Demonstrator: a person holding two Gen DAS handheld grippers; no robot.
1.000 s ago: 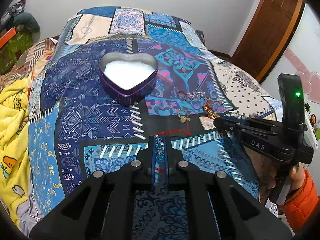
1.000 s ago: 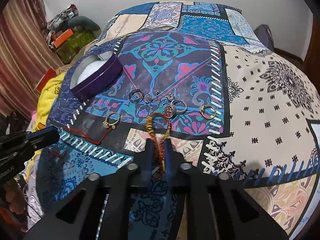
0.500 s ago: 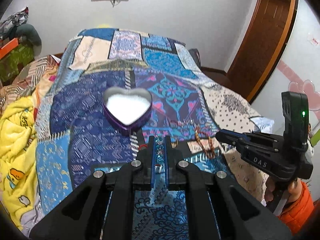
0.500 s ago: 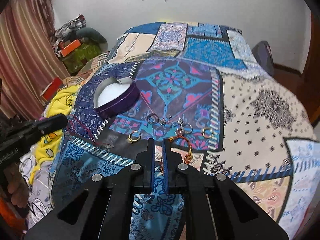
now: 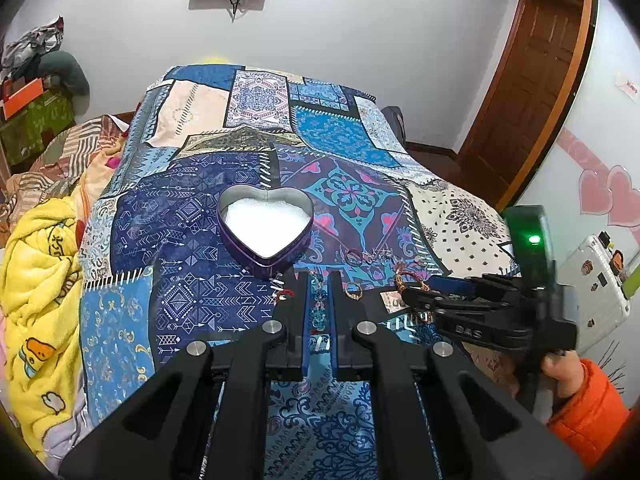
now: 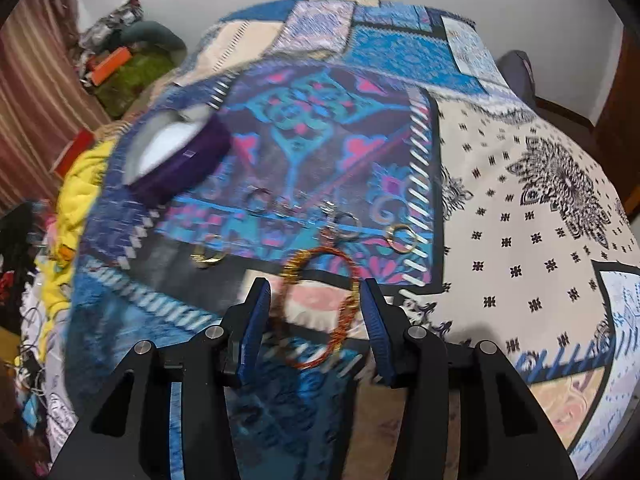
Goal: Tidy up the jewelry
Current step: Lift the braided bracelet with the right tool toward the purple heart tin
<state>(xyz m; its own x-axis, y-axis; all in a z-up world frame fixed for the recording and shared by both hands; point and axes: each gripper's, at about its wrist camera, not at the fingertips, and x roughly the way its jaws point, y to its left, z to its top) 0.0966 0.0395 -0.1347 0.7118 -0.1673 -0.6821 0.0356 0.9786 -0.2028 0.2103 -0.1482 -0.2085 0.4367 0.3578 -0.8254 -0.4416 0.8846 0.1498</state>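
A purple heart-shaped tin (image 5: 266, 226) with a white lining sits open on the patchwork bedspread; it also shows in the right wrist view (image 6: 176, 160). Several rings (image 6: 402, 238) lie in a row on the quilt. A red and gold wire bangle (image 6: 316, 308) lies on the quilt between the open fingers of my right gripper (image 6: 316, 292), not gripped. My left gripper (image 5: 319, 280) is shut on a beaded bracelet (image 5: 318, 304), with a red cord (image 5: 285, 293) beside its tip. The right gripper also shows in the left wrist view (image 5: 460, 300).
A yellow blanket (image 5: 36, 280) lies at the bed's left side. A wooden door (image 5: 532, 80) is at the right. A gold ring (image 5: 354, 290) lies just right of my left fingertips. Clutter sits on the floor at the far left (image 6: 128, 64).
My right gripper has opened and let go of the wire bangle, which now lies on the quilt. My left gripper has lifted back, still shut on the beaded bracelet.
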